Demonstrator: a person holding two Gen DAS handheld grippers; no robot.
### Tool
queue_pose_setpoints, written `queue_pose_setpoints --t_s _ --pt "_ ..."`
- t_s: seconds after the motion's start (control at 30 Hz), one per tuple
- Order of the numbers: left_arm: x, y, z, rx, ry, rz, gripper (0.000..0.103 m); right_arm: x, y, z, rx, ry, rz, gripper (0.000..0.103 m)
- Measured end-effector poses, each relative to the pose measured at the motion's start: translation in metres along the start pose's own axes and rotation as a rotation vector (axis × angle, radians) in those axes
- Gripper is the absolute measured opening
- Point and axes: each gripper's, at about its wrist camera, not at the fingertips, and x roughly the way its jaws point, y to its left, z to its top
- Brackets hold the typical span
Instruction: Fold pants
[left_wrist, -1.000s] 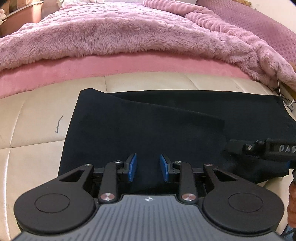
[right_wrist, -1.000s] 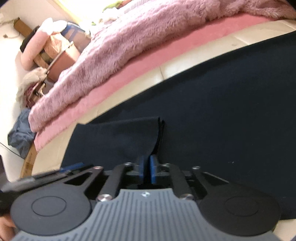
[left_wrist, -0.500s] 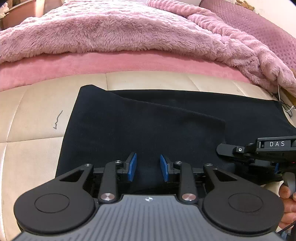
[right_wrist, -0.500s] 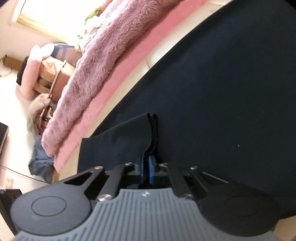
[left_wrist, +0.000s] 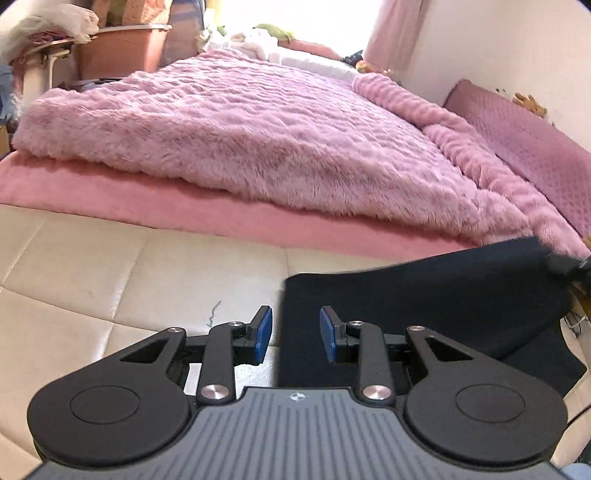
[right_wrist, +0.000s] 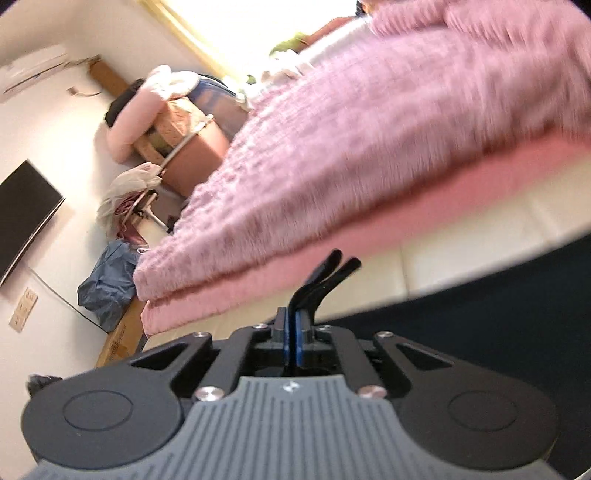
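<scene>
Two grippers are working over a cream bench (left_wrist: 92, 273) that is running along the foot of the bed (left_wrist: 184, 214). Taking the bench as the landmark: the bed is lying just behind it, and a fluffy pink blanket (left_wrist: 240, 136) is spreading over the bed and hanging close to the bench's back edge.

On the bench, toward its right part, the dark pants (left_wrist: 424, 295) are lying, with an upper layer lifting off the lower one along the right side; in the right wrist view the pants (right_wrist: 480, 332) are filling the lower right, over the bench (right_wrist: 461, 258).

Low over the bench's front edge, the left gripper (left_wrist: 295, 330) is hovering with its blue pads well apart and nothing between them; the pants' left edge is showing in the gap beyond, and I cannot tell whether the pads are touching the cloth.

Above the bench, the right gripper (right_wrist: 294, 332) is pinching a doubled edge of the pants, its pads pressed together on the cloth, and two dark folds are sticking up past the tips. That view is blurring.

Beyond the bed's far side, a brown box (right_wrist: 192, 155) is sitting.
</scene>
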Motion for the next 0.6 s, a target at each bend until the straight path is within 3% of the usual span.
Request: queue_pose_setpoints --t_s 0.23,0.33,0.6 --pt "0.004 -0.030 -0.004 0.020 -0.002 -0.041 0.034 -0.078 -0.015 0.071 -0.056 -0.039 -0.057 0.000" --pt "0.014 -0.049 -0.006 0.044 0.013 -0.065 0.034 -0.109 -0.030 0.096 -0.089 -0.060 -0.120 0.000" --pt "0.049 -0.104 -0.015 0.123 0.082 -0.118 0.034 -0.166 -0.117 0.135 -0.045 -0.068 -0.270 0.000"
